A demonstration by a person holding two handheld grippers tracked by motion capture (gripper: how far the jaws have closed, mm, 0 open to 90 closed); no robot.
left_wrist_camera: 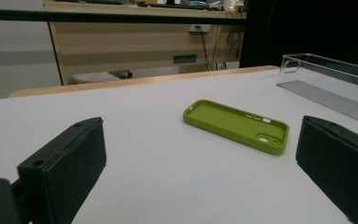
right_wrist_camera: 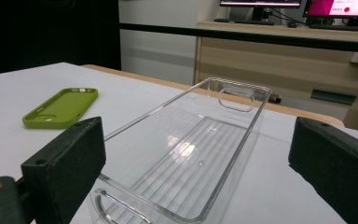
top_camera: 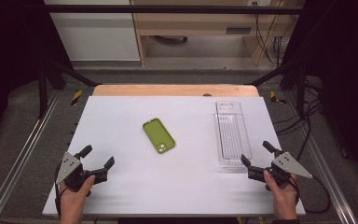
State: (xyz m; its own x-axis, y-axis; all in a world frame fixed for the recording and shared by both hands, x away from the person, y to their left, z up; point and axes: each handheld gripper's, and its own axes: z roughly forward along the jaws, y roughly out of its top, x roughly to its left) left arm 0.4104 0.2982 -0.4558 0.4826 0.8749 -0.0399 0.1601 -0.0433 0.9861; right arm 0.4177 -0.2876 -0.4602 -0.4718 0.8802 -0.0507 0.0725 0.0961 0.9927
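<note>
A green phone case (top_camera: 159,135) lies hollow side up near the middle of the white table (top_camera: 121,186). To its right stands a long clear plastic tray (top_camera: 230,133), nothing in it. My left gripper (top_camera: 97,157) rests open at the near left, aimed toward the green phone case (left_wrist_camera: 237,125), well short of it. At the near right my right gripper (top_camera: 257,153) is open just in front of the near end of the clear tray (right_wrist_camera: 186,154), with the green phone case (right_wrist_camera: 61,108) off to its left. Nothing is between either pair of jaws.
A wooden strip (top_camera: 175,90) borders the table's far edge. Metal rails (top_camera: 18,158) run along both sides, and black frame bars (top_camera: 168,8) cross behind. Cables (top_camera: 307,135) hang by the right side. A wooden desk stands beyond.
</note>
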